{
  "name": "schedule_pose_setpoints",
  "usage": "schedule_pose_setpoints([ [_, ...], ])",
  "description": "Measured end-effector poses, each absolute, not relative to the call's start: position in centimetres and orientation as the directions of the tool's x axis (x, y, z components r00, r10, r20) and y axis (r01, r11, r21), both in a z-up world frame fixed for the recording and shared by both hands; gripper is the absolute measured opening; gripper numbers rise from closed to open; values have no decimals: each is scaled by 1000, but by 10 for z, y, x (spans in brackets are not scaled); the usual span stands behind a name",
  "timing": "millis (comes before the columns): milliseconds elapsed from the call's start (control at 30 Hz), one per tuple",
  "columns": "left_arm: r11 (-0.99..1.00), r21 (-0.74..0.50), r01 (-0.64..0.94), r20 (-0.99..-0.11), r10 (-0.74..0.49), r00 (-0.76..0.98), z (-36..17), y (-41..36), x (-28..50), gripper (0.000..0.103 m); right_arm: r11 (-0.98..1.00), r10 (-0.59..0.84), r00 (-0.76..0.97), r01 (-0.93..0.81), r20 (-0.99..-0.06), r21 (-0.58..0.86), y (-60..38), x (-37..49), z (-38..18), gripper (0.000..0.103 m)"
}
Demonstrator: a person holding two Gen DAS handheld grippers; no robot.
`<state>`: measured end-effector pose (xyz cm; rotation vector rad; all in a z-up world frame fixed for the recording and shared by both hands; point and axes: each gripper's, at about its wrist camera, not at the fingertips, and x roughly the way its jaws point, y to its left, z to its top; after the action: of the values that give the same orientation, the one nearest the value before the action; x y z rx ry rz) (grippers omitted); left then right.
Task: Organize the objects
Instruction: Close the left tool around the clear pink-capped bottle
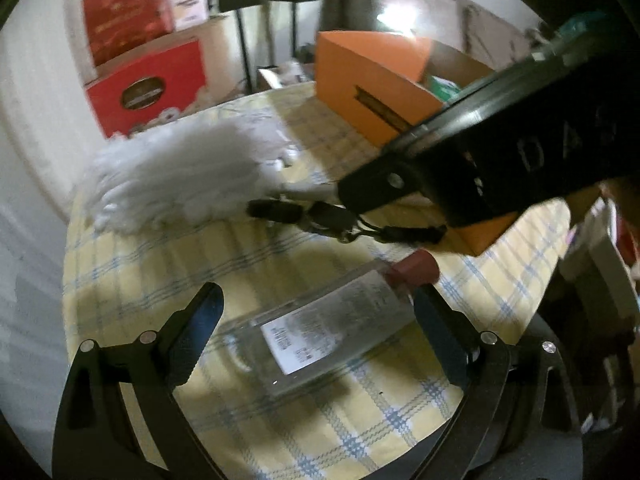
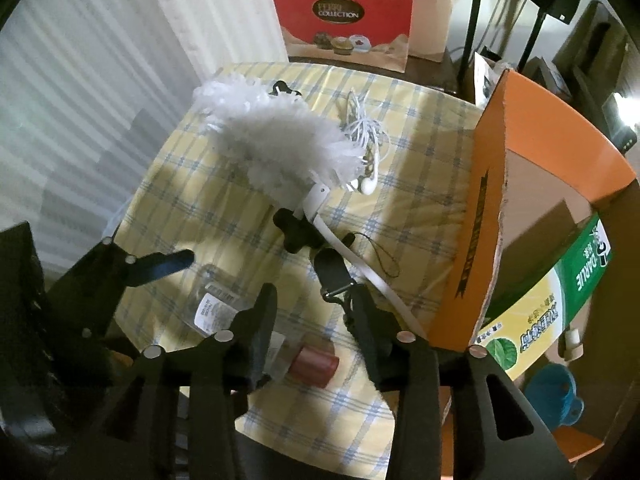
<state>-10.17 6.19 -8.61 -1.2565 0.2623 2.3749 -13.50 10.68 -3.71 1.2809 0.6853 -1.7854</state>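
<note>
Spread wide, the left gripper (image 1: 316, 316) hangs over a clear bottle (image 1: 320, 332) that lies on its side on the yellow-and-blue checked tablecloth (image 1: 160, 256); the bottle rests between the two fingers, its white label up and its dark red cap (image 1: 416, 270) pointing away past the right-hand fingertip, and neither pad visibly presses on the glass. In the right wrist view the right gripper (image 2: 316, 300) also stands open with nothing between its fingers: the same bottle (image 2: 224, 312) and cap (image 2: 314, 364) lie below and to the left of it, partly hidden behind its left finger, while a black strap with a metal clip (image 2: 334, 276) lies just ahead of the right finger. Further out on the cloth lies a white fluffy duster (image 2: 276, 136), its white handle (image 2: 360, 268) curving back toward the gripper, with a tangle of white earphone cable (image 2: 364, 132) beside the fluffy head. An orange cardboard box (image 2: 476, 216) stands open at the right edge of the table; inside it a green-and-yellow packet (image 2: 548, 308) leans against the wall, and a blue funnel-like item (image 2: 554, 394) shows lower down, whether in the box or beside it cannot be told. Beyond the table stands a red chocolate gift bag (image 2: 344, 12).
</note>
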Motion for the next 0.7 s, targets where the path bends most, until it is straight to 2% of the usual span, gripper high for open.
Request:
schedule_pose_setpoints([
  [333, -854, -78, -514, -836, 337, -433, -111, 77, -115, 92, -537, -291, -138, 843, -947, 42, 113, -143, -43, 41],
  [400, -850, -91, -519, -834, 350, -427, -114, 77, -116, 81, -539, -289, -139, 841, -947, 41, 114, -144, -43, 41],
  [467, -840, -118, -530, -832, 375, -409, -116, 79, -115, 66, -538, -289, -141, 842, -947, 39, 114, -145, -43, 41],
  [633, -844, -140, -518, -828, 386, -406, -114, 74, -116, 51, -538, -291, -140, 842, -947, 41, 113, -145, -44, 41],
  [700, -861, -134, -491, -832, 367, -417, -113, 68, -116, 49, -539, -293, -139, 841, -946, 44, 113, -145, -44, 41],
])
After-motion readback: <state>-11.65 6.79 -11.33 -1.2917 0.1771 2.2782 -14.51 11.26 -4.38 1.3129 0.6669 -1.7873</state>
